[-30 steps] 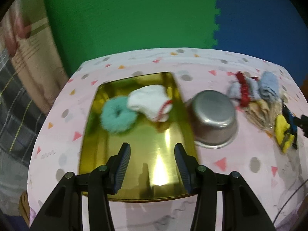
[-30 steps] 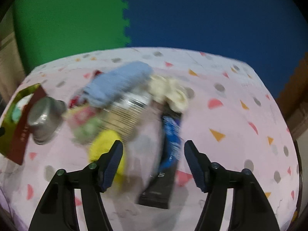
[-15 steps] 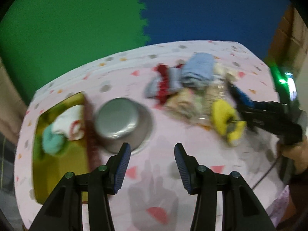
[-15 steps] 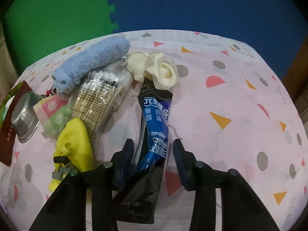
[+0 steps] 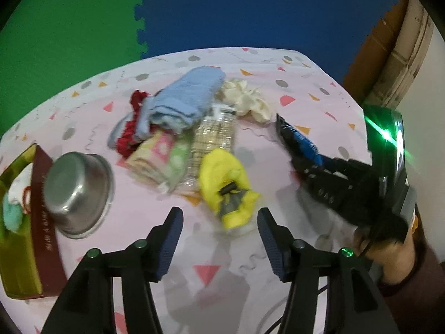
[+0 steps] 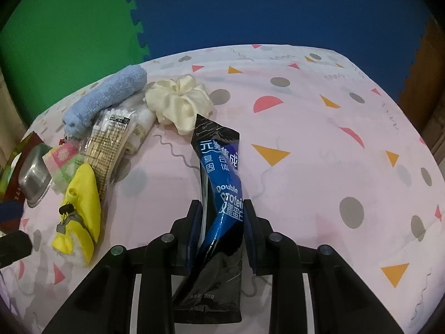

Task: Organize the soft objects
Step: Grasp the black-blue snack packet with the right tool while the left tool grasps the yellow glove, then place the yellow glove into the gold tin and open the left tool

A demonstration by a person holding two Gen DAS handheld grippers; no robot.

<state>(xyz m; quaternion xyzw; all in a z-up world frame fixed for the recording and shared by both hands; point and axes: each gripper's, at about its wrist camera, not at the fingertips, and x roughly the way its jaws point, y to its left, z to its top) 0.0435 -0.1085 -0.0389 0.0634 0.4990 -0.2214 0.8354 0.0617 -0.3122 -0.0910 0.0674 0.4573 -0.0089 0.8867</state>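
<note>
While the right gripper (image 6: pixel 219 222) is tilting steeply down toward the tabletop (image 6: pixel 319 144), its jaws are closing around a black and blue pouch (image 6: pixel 222 172), which is standing between the pads and is already creasing at the pinch; the pouch's printed end is reaching forward past the fingertips and its black end is lying back under the gripper body. Just beyond the pouch's far tip, a cream scrunchie (image 6: pixel 178 103) is lying on the cloth, and off to the gripper's left a packet of cotton swabs (image 6: pixel 111 139), a rolled blue towel (image 6: pixel 105 100) and a yellow pouch (image 6: pixel 80 203) are resting in a loose heap. The left gripper (image 5: pixel 219 239) is also pointing steeply downward, its jaws opening wide with nothing between them, hovering over bare tabletop. The yellow pouch is lying just ahead of its fingertips, the towel and a red scrunchie (image 5: pixel 130 133) farther ahead, an upturned steel bowl (image 5: pixel 78 192) to its left, touching a gold tray (image 5: pixel 25 261) at the far left. To its right, a hand (image 5: pixel 389 253) is gripping the other tool.
</note>
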